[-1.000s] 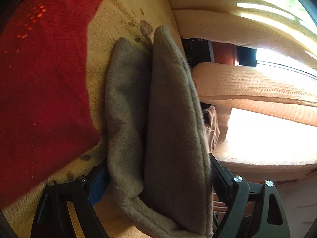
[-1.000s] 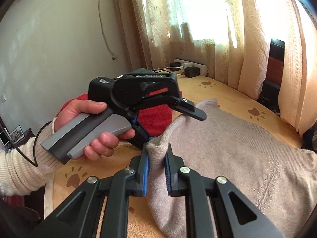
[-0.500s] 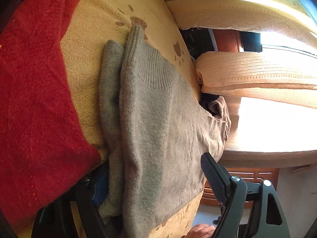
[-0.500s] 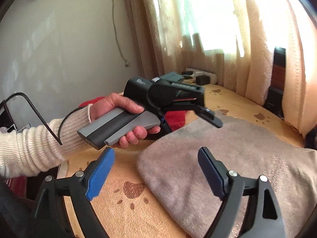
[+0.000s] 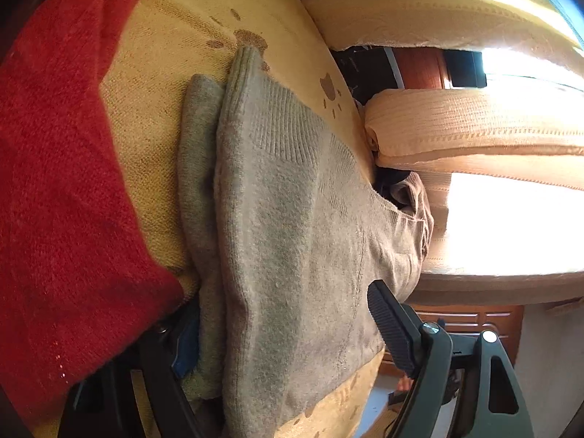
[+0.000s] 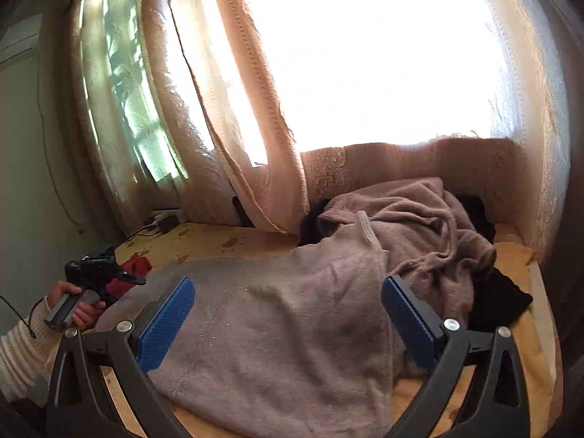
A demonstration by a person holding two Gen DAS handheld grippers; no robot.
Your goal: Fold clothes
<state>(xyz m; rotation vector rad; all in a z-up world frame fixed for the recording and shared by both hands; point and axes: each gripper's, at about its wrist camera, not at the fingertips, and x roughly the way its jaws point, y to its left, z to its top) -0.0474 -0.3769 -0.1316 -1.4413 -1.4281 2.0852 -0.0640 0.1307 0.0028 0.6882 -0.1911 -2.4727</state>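
A grey-beige knit sweater (image 5: 292,241) lies folded flat on the yellow paw-print bedspread (image 5: 153,109). My left gripper (image 5: 288,328) straddles its near end with the jaws wide. The blue pad sits by the folded edge and the black pad hovers over the cloth without pressing. In the right wrist view the same sweater (image 6: 277,321) spreads below my right gripper (image 6: 288,314). Its jaws are opening wide, above the cloth and apart from it. A hand (image 6: 76,303) holds the left gripper (image 6: 122,284) at the far left.
A red knit garment (image 5: 65,200) lies beside the sweater. A crumpled brown sweater (image 6: 419,226) and a black garment (image 6: 500,299) are heaped by the window. Curtains (image 6: 237,127) hang along the bed's far edge, with a power strip (image 6: 164,221) in the corner.
My right gripper let go of the sweater's edge, opened wide and swung away toward the heap by the window. The lifted fold dropped flat onto the bedspread. My left gripper rolled slightly in place.
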